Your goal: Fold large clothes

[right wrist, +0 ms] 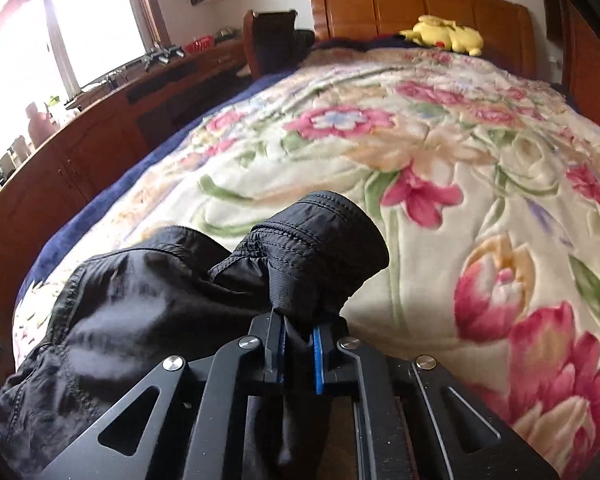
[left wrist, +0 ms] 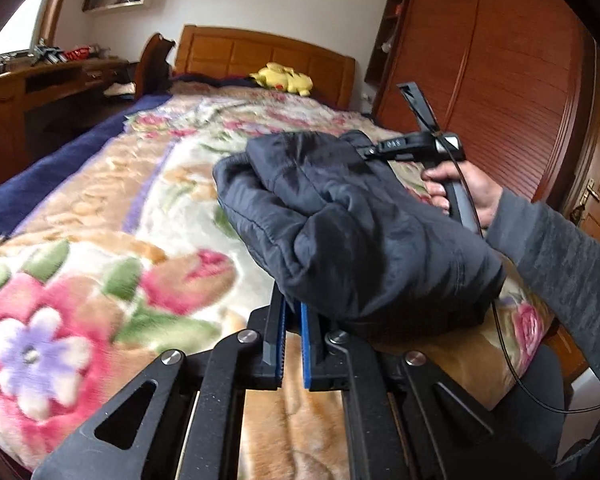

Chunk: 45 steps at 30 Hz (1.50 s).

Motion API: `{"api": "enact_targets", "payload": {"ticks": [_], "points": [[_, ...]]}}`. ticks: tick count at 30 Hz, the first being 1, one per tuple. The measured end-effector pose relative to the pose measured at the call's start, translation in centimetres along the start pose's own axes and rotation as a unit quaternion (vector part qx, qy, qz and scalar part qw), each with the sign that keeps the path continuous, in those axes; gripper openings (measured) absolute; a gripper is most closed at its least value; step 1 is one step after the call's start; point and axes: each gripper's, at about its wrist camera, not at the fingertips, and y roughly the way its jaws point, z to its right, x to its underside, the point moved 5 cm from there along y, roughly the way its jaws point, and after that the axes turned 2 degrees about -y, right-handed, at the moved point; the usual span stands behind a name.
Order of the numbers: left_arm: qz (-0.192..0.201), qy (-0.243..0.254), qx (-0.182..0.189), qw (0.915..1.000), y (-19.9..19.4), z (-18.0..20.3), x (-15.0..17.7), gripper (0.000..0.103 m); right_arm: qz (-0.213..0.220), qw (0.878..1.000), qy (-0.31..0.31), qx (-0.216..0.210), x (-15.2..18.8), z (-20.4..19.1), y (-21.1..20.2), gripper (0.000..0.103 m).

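A black padded jacket point(left wrist: 352, 216) lies bunched on the floral blanket point(left wrist: 112, 216) near the bed's foot. In the left wrist view its near edge drapes over my left gripper point(left wrist: 293, 310), whose blue-padded jaws are shut on the fabric with the tips hidden under it. A hand in a grey sleeve point(left wrist: 556, 264) holds my right gripper point(left wrist: 370, 152) at the jacket's far side. In the right wrist view my right gripper point(right wrist: 298, 326) is shut on a fold of the jacket point(right wrist: 140, 304), just below a rolled cuff point(right wrist: 320, 244).
A yellow plush toy point(right wrist: 444, 36) lies by the wooden headboard point(right wrist: 420, 4). A long wooden desk point(right wrist: 80, 140) with clutter runs along the bed's left under the window. A wooden wardrobe point(left wrist: 484, 60) stands on the right. Floral blanket point(right wrist: 440, 152) stretches beyond the jacket.
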Motion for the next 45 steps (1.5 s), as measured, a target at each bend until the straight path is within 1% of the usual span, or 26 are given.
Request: {"api": "enact_targets", "payload": {"ticks": [5, 8, 13, 17, 20, 25, 28, 32, 35, 37, 39, 40, 42, 43, 44, 45], "points": [[0.025, -0.010, -0.018, 0.9995, -2.0, -3.3, 0.1, 0.006, 0.018, 0.999, -0.029, 0.007, -1.2, -4.2, -0.7, 0.008], [0.042, -0.022, -0.032, 0.9984, -3.7, -6.0, 0.1, 0.006, 0.022, 0.998, -0.051, 0.005, -2.1, -7.6, -0.1, 0.008], [0.066, -0.031, -0.077, 0.9944, -7.1, -11.0, 0.3, 0.006, 0.022, 0.997, -0.079, -0.016, -3.7, -13.6, 2.0, 0.008], [0.076, -0.042, -0.134, 0.9871, -9.6, -15.6, 0.5, 0.006, 0.023, 0.993, -0.108, -0.035, -4.8, -19.2, 4.2, 0.008], [0.081, -0.055, -0.177, 0.9792, -11.2, -19.1, 0.8, 0.006, 0.021, 0.990, -0.131, -0.045, -5.6, -22.8, 5.9, 0.008], [0.090, -0.074, -0.226, 0.9671, -14.0, -23.6, 1.6, 0.006, 0.024, 0.986, -0.153, -0.064, -6.9, -28.6, 8.3, 0.008], [0.100, -0.082, -0.246, 0.9607, -15.6, -25.0, 1.8, 0.006, 0.028, 0.984, -0.159, -0.077, -7.6, -31.3, 9.4, 0.008], [0.110, -0.095, -0.276, 0.9502, -17.5, -26.9, 2.3, 0.006, 0.034, 0.982, -0.164, -0.092, -8.5, -33.6, 11.1, 0.008], [0.095, -0.103, -0.299, 0.9438, -17.4, -28.7, 2.9, 0.006, 0.031, 0.982, -0.165, -0.090, -8.4, -34.2, 12.8, 0.008], [0.086, -0.110, -0.302, 0.9430, -17.2, -29.3, 3.6, 0.006, 0.018, 0.981, -0.175, -0.076, -7.7, -34.2, 13.5, 0.010], [0.078, -0.117, -0.304, 0.9423, -16.9, -29.6, 4.2, 0.006, 0.006, 0.982, -0.180, -0.053, -7.0, -33.5, 14.4, 0.013], [0.073, -0.118, -0.307, 0.9414, -16.8, -29.6, 4.4, 0.006, 0.004, 0.982, -0.180, -0.050, -6.8, -33.1, 14.8, 0.014], [0.069, -0.124, -0.311, 0.9399, -16.7, -29.7, 5.0, 0.007, -0.005, 0.984, -0.173, -0.042, -6.3, -32.2, 15.3, 0.025], [0.068, -0.130, -0.312, 0.9388, -16.6, -29.7, 5.2, 0.007, -0.006, 0.984, -0.170, -0.044, -6.0, -31.7, 15.4, 0.033], [0.069, -0.134, -0.310, 0.9387, -17.0, -29.9, 5.4, 0.007, -0.006, 0.984, -0.171, -0.046, -5.8, -31.3, 15.3, 0.038], [0.072, -0.138, -0.307, 0.9388, -17.2, -29.8, 5.6, 0.007, -0.001, 0.984, -0.173, -0.049, -5.4, -30.9, 15.1, 0.046]]}}
